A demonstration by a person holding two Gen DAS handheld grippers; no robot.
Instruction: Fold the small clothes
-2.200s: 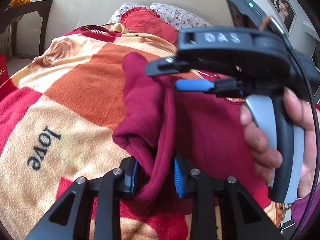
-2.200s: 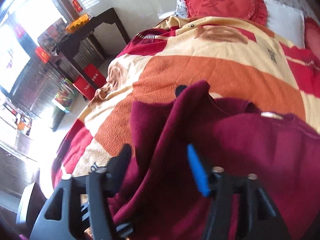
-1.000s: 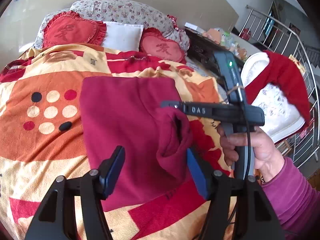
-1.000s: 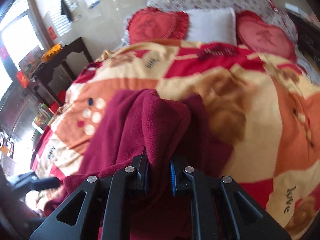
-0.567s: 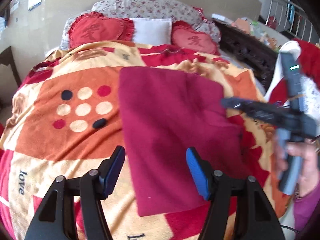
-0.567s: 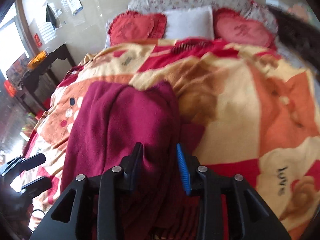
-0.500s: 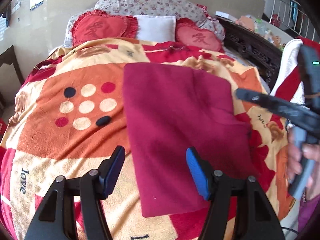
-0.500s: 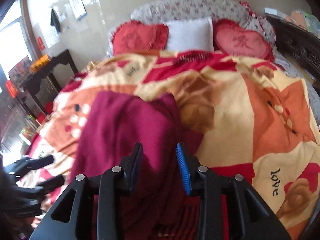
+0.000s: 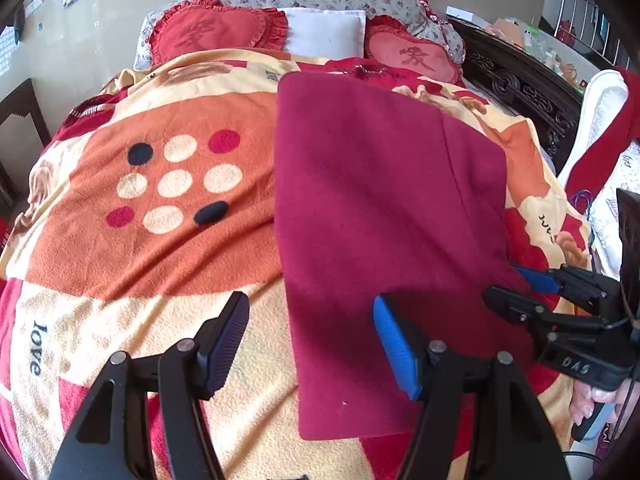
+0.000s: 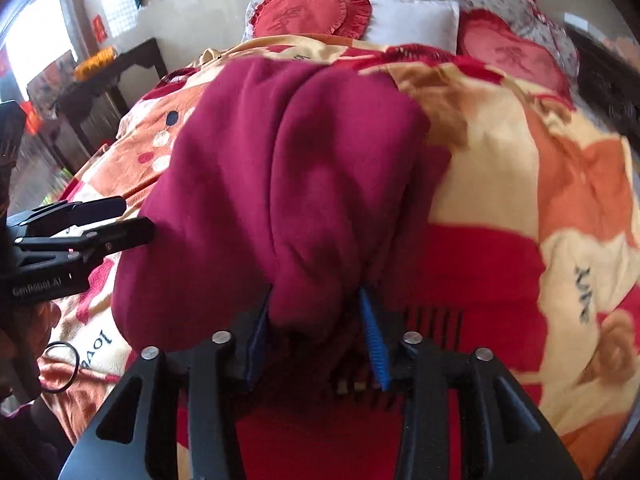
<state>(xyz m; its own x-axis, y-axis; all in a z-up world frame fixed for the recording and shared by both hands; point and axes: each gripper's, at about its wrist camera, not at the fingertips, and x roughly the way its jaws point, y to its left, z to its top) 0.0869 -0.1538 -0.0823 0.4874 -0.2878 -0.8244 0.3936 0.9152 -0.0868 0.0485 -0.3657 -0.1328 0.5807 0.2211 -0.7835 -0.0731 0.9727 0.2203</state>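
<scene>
A dark red fleece garment [image 9: 380, 200] lies folded flat as a long rectangle on the bed's patchwork blanket [image 9: 160, 264]. My left gripper [image 9: 312, 320] hovers open over its near left edge, with one pad above the cloth, the other above the blanket, and nothing held. My right gripper [image 10: 316, 320] sits at the garment's right side [image 10: 288, 152]. Its jaws are opening, and a loose fold of the red cloth still bulges between the pads. Each gripper shows in the other's view: the right gripper [image 9: 520, 288] by the garment's right edge, the left gripper [image 10: 112, 216] at the left.
Two red heart cushions [image 9: 216, 36] and a white pillow [image 9: 324, 36] line the head of the bed. A dark carved bed frame [image 9: 516, 84] and a white and red cloth heap [image 9: 600, 120] stand to the right. At the left is a dark side table [image 10: 120, 68].
The right gripper's jaws have parted from the fold they pinched, and it slid toward the garment's right edge. The garment dropped flat. The left gripper sank closer to the bed, still open.
</scene>
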